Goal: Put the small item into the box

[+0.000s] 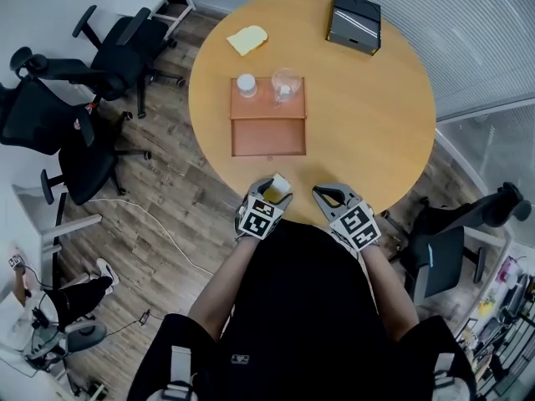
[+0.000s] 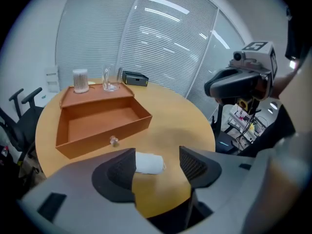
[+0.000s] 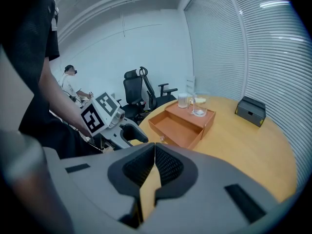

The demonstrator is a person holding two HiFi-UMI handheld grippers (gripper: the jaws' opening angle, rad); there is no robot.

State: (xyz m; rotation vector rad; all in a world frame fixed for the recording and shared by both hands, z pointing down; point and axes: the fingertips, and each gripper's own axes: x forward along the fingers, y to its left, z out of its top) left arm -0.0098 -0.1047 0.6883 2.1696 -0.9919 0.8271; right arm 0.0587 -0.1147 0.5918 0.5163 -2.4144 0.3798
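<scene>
At the bench's (image 2: 170,113) near edge, the left gripper (image 2: 157,156) is straddling the small roll (image 2: 148,163) with jaws open; it is probably best centred before closing. The right gripper (image 3: 153,162) is idling closed, empty.

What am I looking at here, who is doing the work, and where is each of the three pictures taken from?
There is no robot. A person holds a two-jaw tool in each hand. The head view looks down from the person's head, and the other two views ride on the tools. On the round table stands an orange box with its drawer open, a glass and a white container on top. Farther off are a black case and a yellow piece. The left tool is open, with a small white roll lying between its jaws. The right tool is shut and empty.
</scene>
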